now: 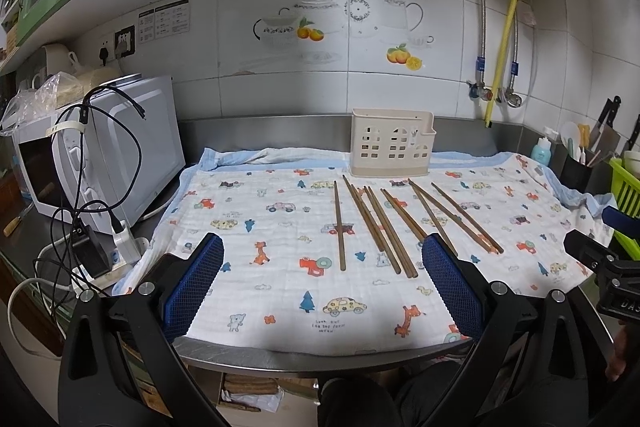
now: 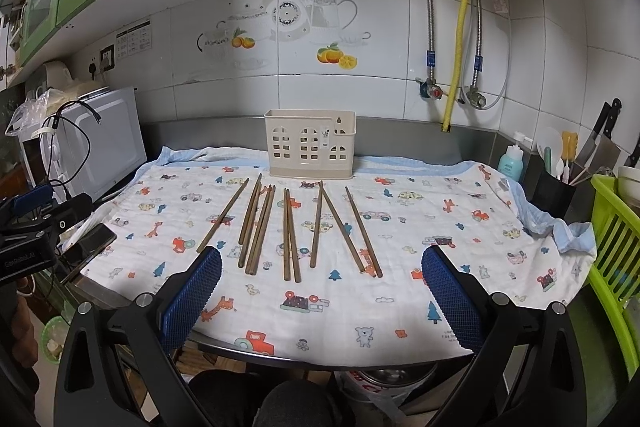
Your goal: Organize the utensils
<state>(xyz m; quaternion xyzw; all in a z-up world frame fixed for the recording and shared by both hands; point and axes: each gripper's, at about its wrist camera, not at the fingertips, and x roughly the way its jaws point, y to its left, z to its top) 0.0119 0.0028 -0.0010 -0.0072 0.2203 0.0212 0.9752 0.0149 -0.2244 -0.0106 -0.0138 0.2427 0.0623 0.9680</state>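
Nearest the lens, the right gripper (image 2: 321, 267) hangs over the front edge of the patterned cloth (image 2: 400, 307) with its blue pads spread wide and nothing between them. Likewise, the left gripper (image 1: 322, 255) is wide apart and empty, held back at the counter's near edge.

Just ahead of both grippers, the brown chopsticks (image 2: 292, 235) lie loose on the cloth in a rough fan, some touching or crossing, none paired up neatly. From the left gripper they sit ahead and toward its right finger (image 1: 384, 227).

Beyond them, straight ahead of the right gripper, the cream utensil holder (image 2: 310, 143) stands upright against the steel backsplash; no chopstick shows above its rim.

Judged from this, nothing has been sorted: every visible chopstick remains to be gathered and dropped into the holder.
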